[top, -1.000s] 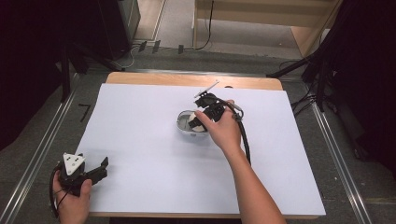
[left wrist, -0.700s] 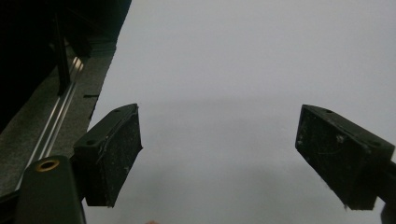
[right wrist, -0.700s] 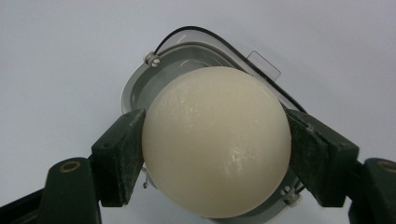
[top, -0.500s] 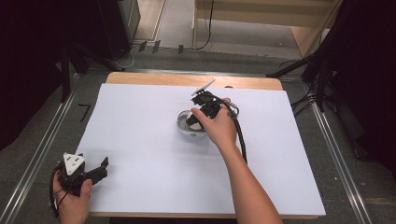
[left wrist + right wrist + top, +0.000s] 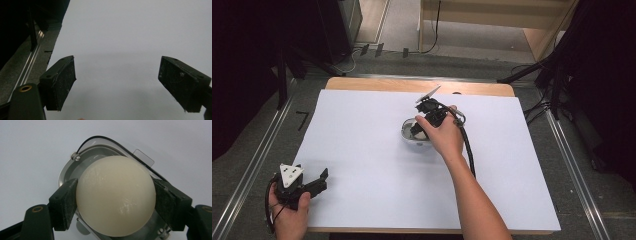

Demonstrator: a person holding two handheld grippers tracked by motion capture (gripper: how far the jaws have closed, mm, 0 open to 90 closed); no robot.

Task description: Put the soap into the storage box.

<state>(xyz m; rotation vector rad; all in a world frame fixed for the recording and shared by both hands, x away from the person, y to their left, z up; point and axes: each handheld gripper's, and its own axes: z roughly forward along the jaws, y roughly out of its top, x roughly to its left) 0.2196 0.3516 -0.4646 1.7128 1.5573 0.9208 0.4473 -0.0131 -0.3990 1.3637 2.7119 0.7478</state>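
From the high view, the right gripper (image 5: 418, 125) reaches down over a small clear-plastic container with a grey rim (image 5: 408, 136), which sits on the white sheet-covered table (image 5: 362, 150) a little toward its far edge and near the middle of its width; the left gripper (image 5: 319, 180) rests by the near left corner, well apart from the work. In the left gripper view, its two black padded jaws stand spread wide with nothing but the bare white sheet (image 5: 120, 37) between them. In the right gripper view, the jaws are pinching a smooth cream-white ball (image 5: 116, 195) from both sides across its widest part, directly over the open container (image 5: 75, 167); whether the ball rests on it or hangs just above it cannot be told. The ball looks hard, glossy and light, so it is likely to slip if held off-centre; the grip across its widest part seems the safest one.
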